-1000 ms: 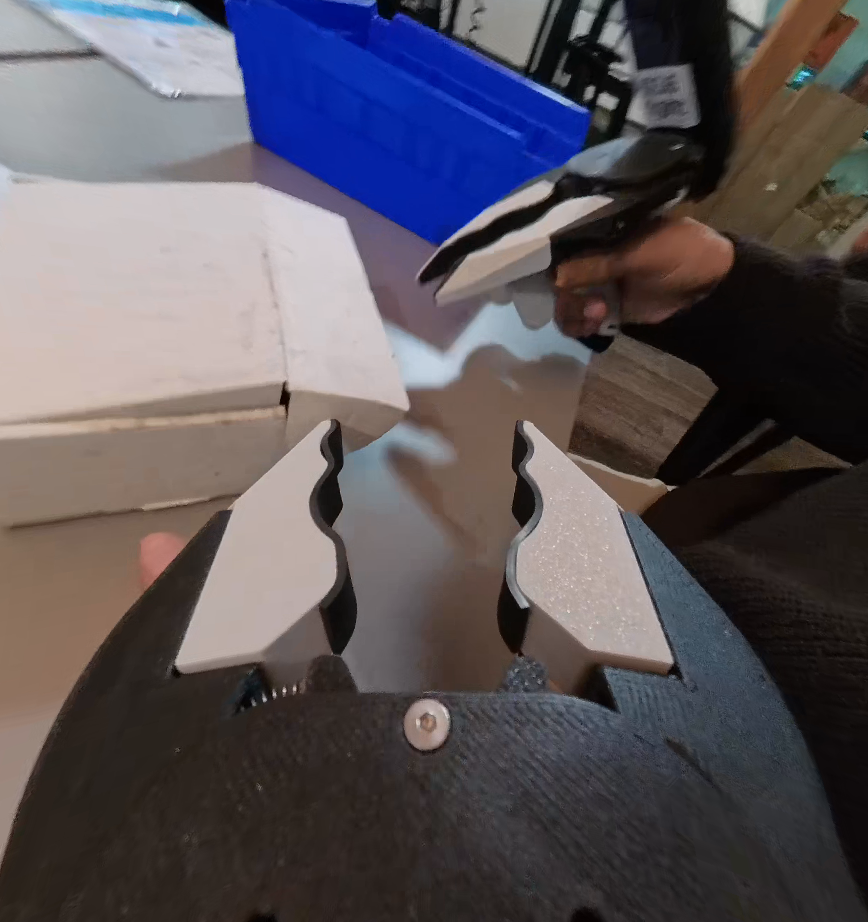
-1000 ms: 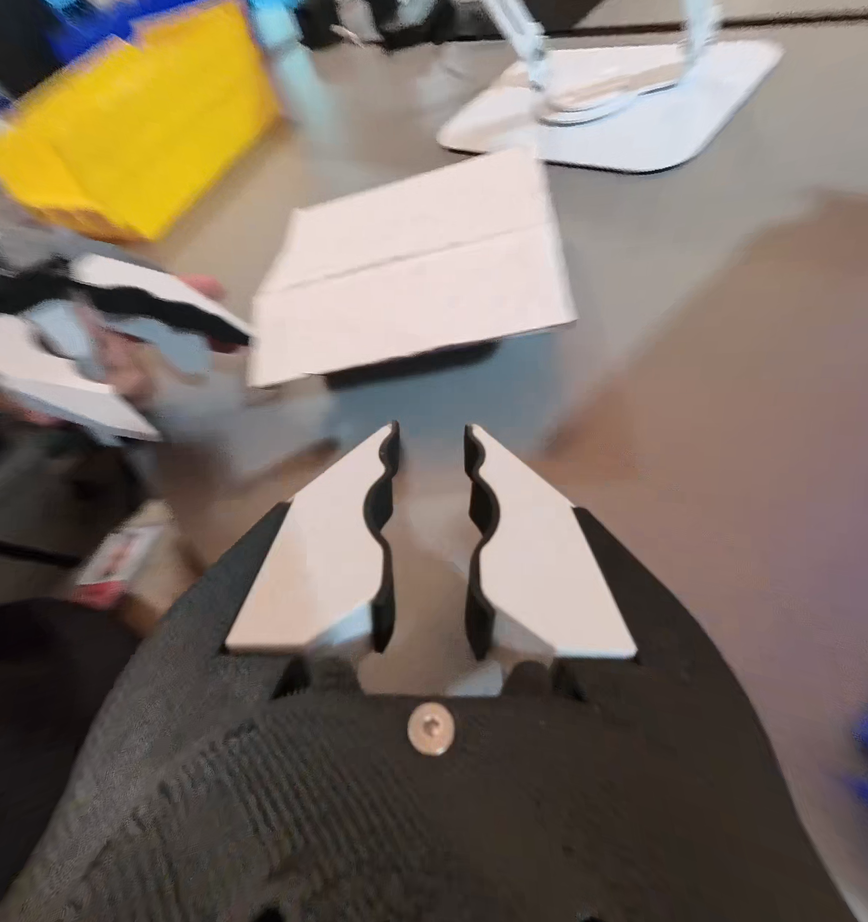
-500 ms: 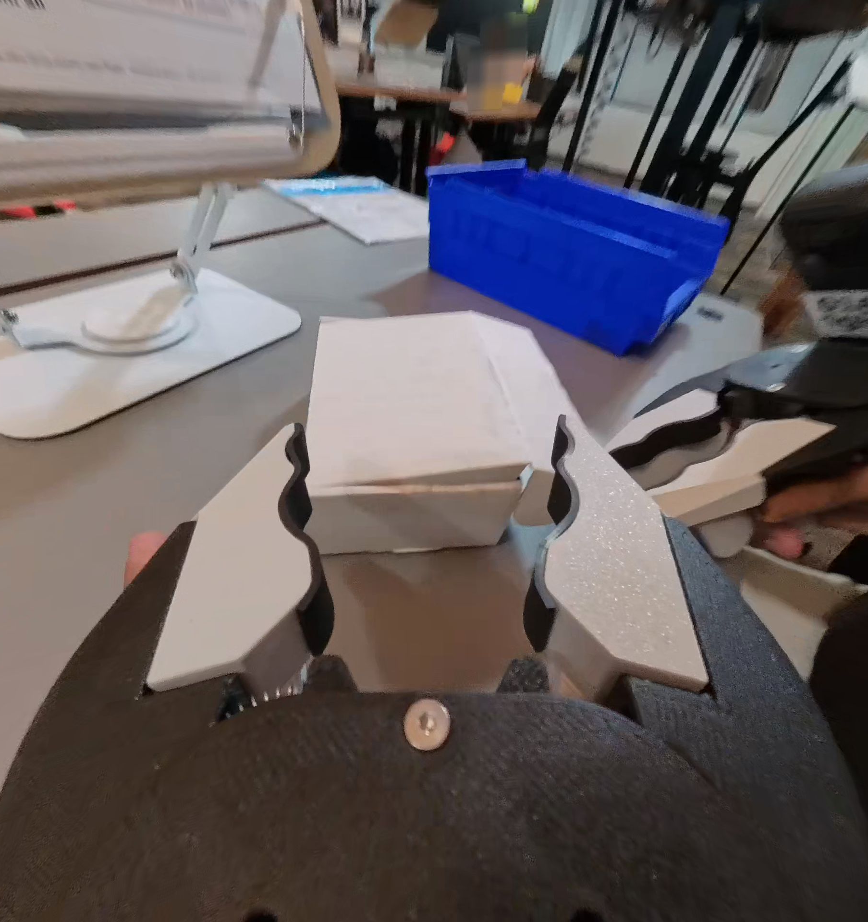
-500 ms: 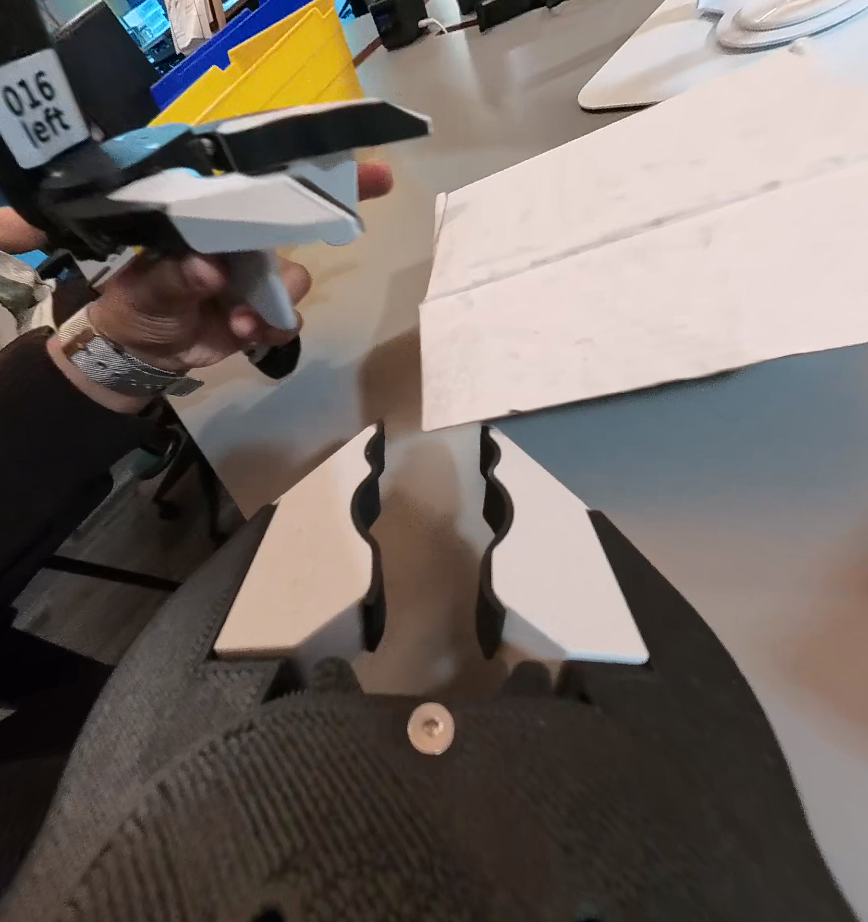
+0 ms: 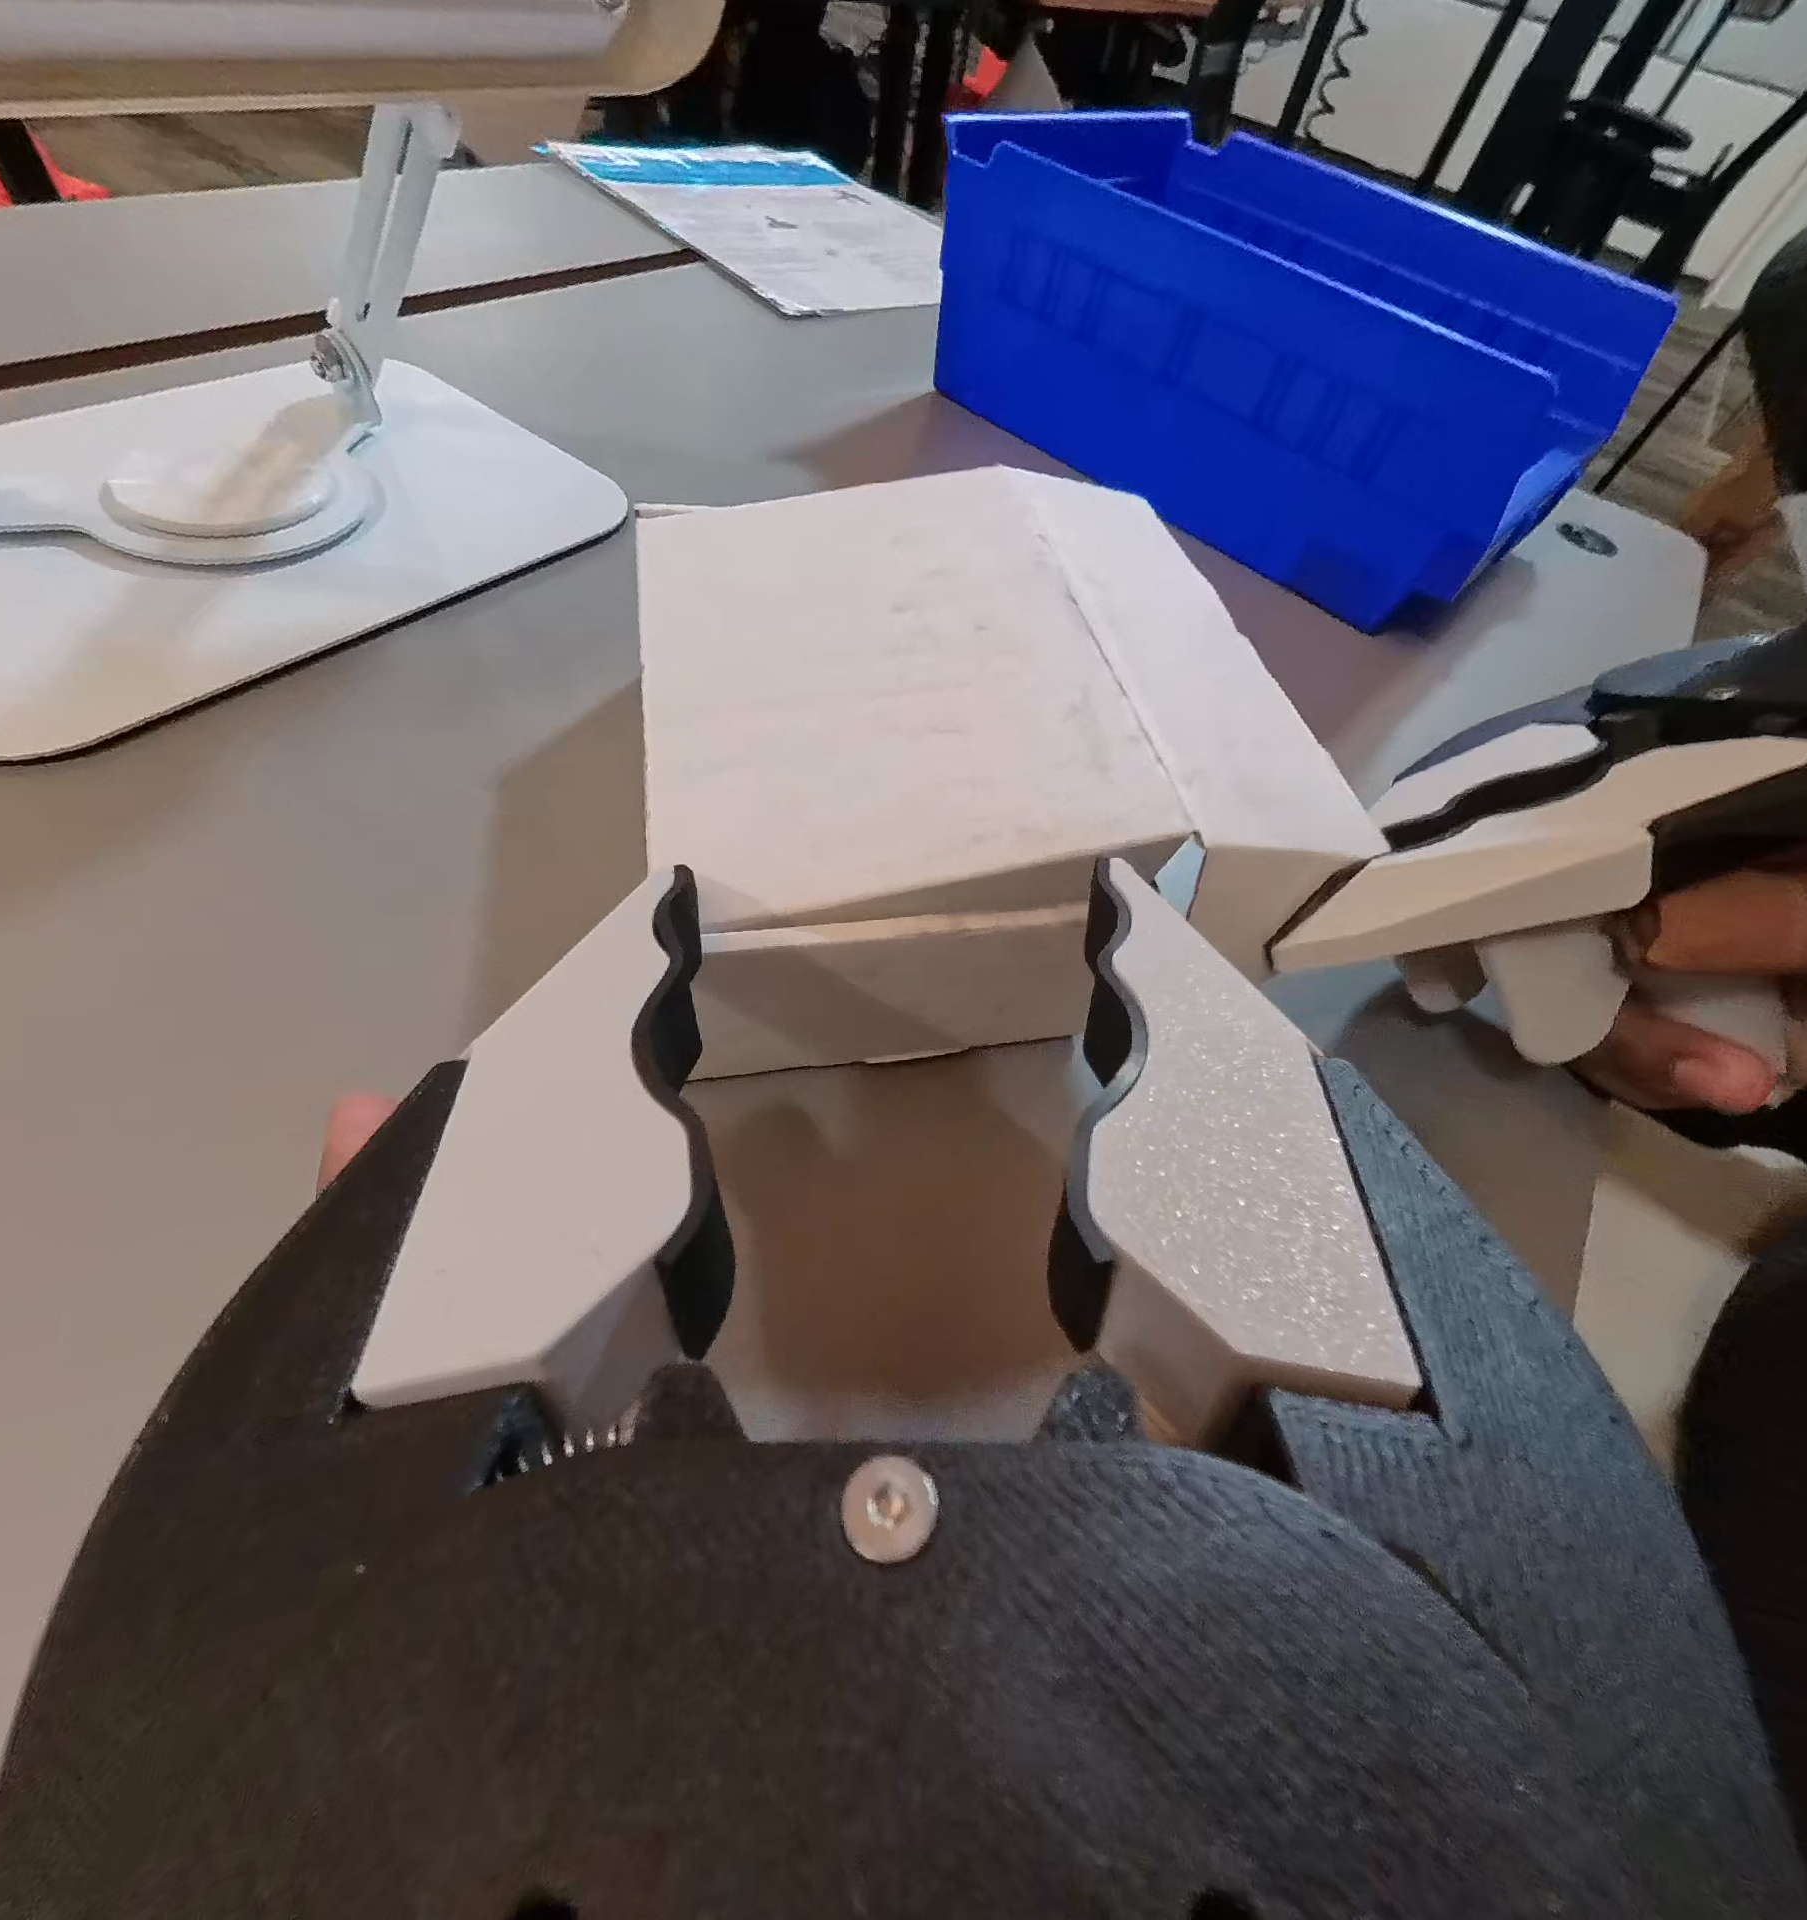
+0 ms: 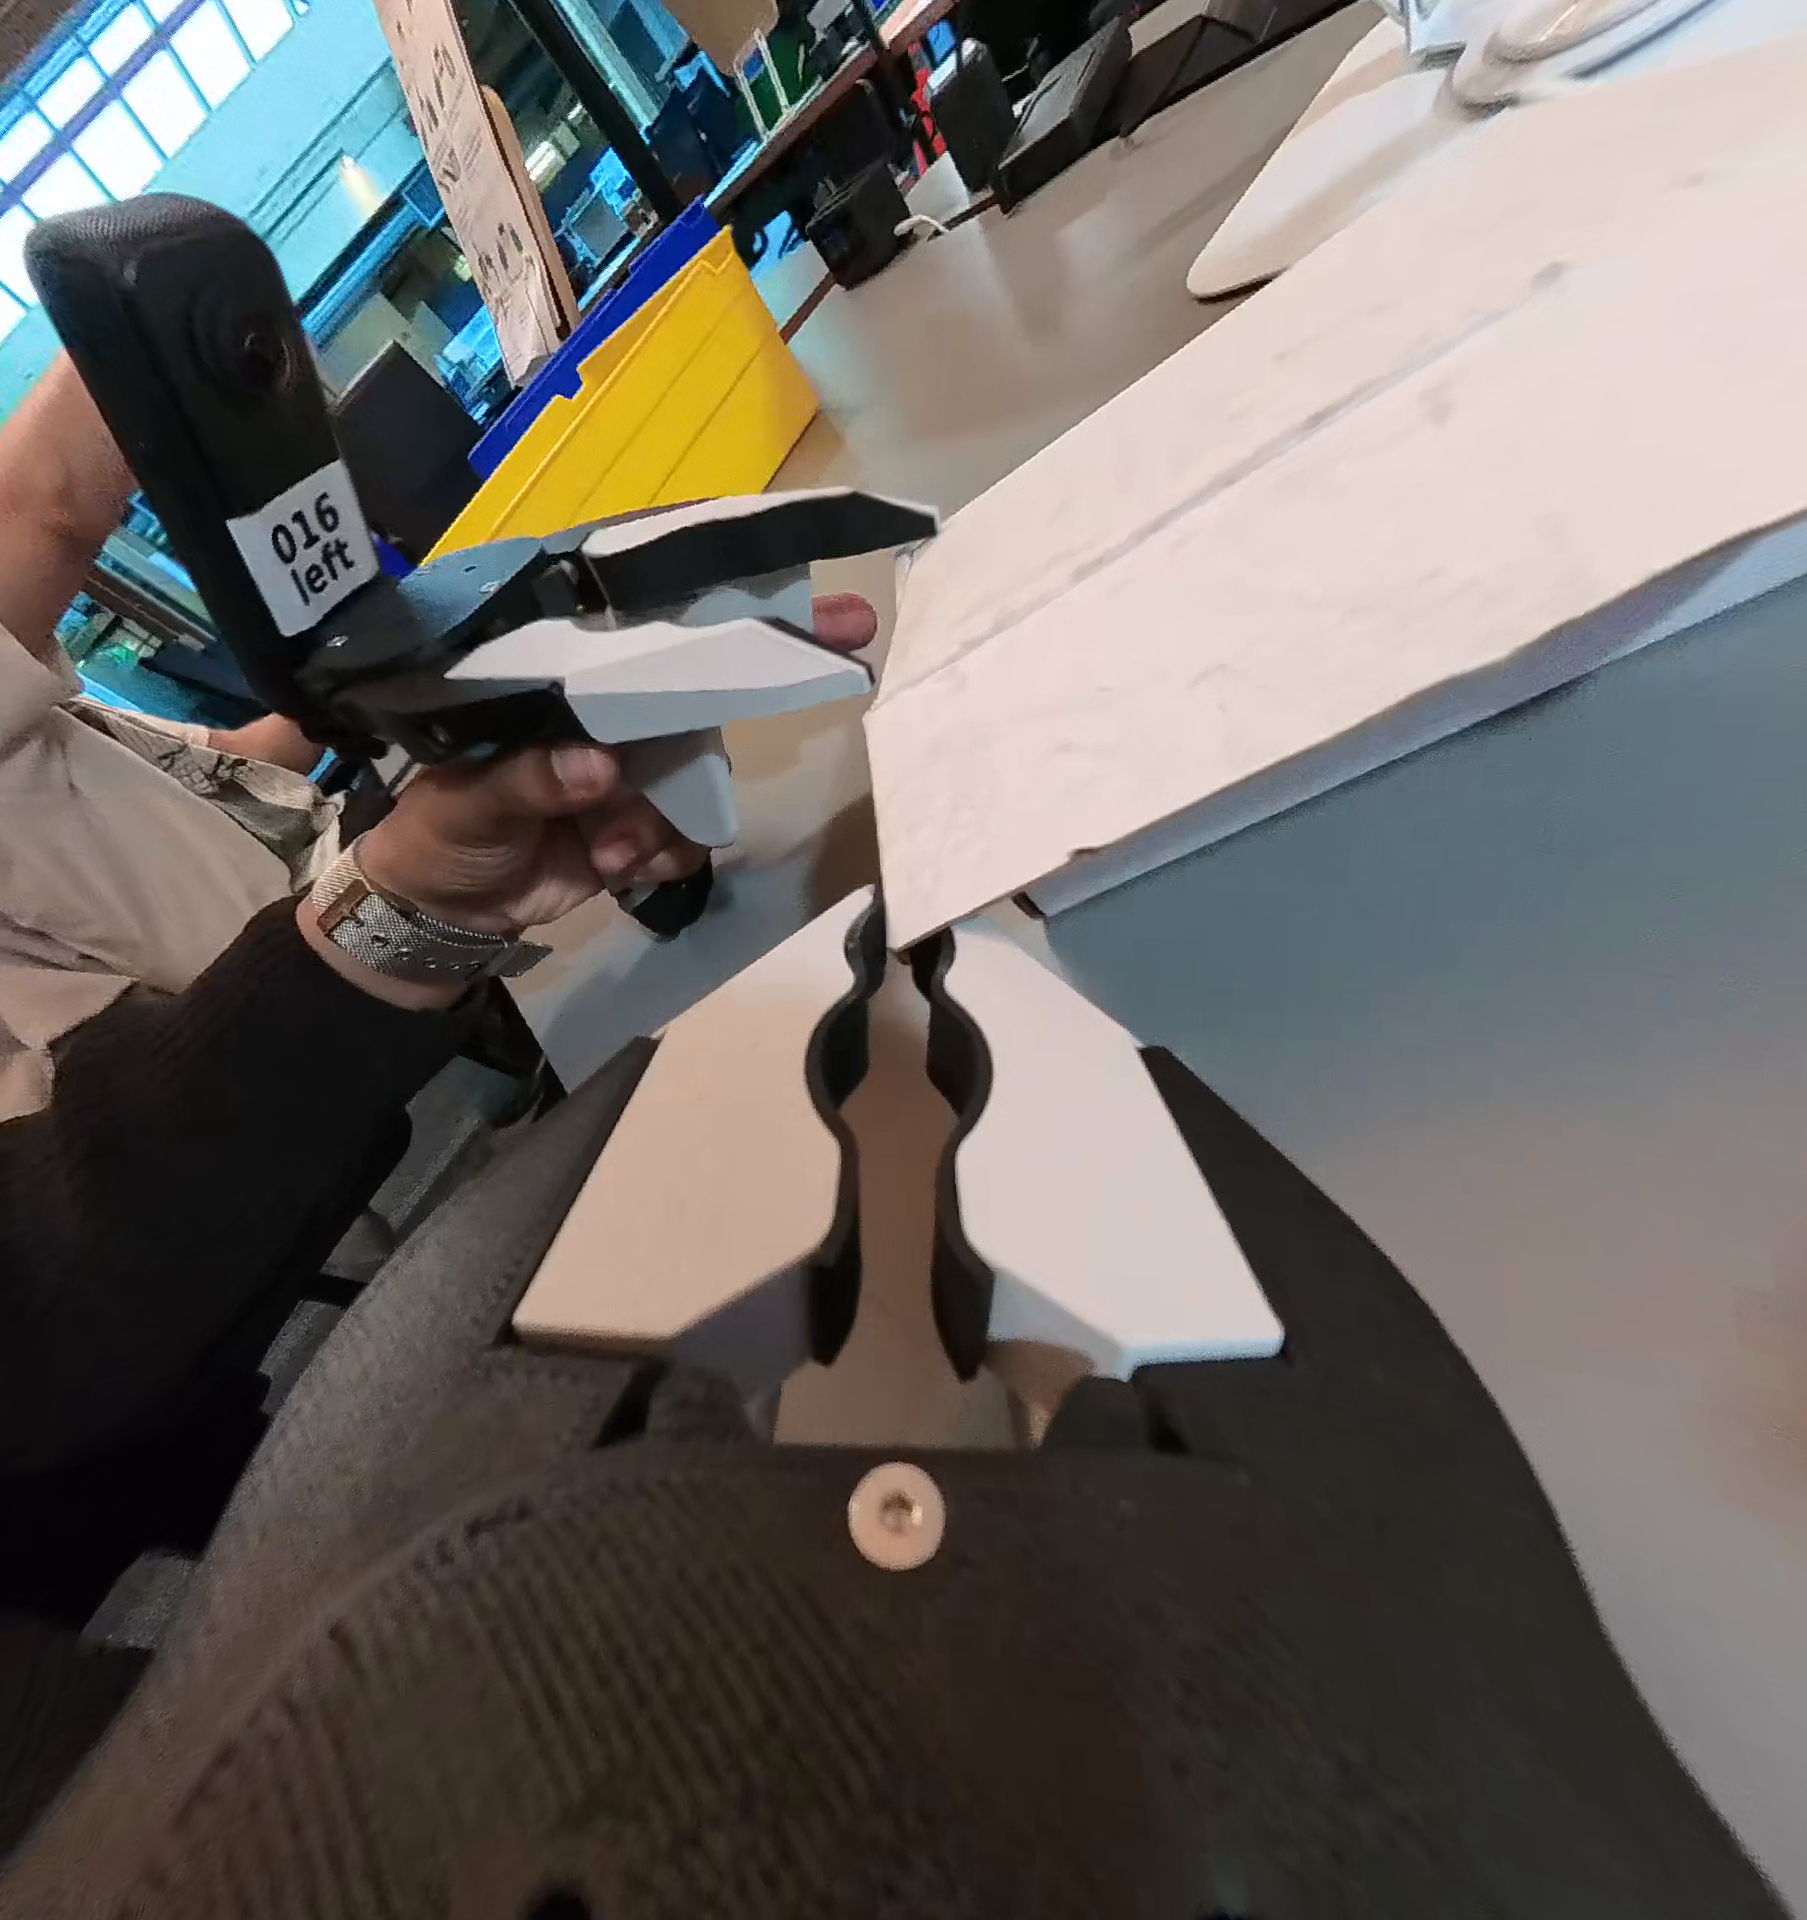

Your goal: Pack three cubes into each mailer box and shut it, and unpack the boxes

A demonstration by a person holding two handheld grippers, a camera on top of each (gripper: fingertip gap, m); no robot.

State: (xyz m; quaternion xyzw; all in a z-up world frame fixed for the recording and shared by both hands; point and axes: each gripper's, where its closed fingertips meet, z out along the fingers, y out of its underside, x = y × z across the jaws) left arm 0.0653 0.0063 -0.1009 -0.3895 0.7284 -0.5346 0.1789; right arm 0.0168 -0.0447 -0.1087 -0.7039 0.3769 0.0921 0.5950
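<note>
- We see one white mailer box [image 5: 909, 665] near the middle of the grey table [image 5: 203, 987], its lid down but not fully seated: the near edge gapes a little above the front wall.
- Our left gripper [image 5: 891, 904] hangs just in front of the box's near wall with its jaws wide apart and nothing between them.
- Our right gripper [image 6: 897, 940] has its jaws nearly together around the corner of the lid flap [image 6: 1294, 665]; we cannot tell whether they press on the card or only bracket it.
- We judge this to be the start of opening this box, or the last of closing it; the pictures do not settle which.
- No cubes show anywhere, so we cannot say whether the box is full or empty.
- The blue bin [image 5: 1294, 343] at the far right and the yellow bin [image 6: 660, 405] beyond the left gripper hide their contents from both views.
- Only one box is visible; any others lie out of view.
</note>
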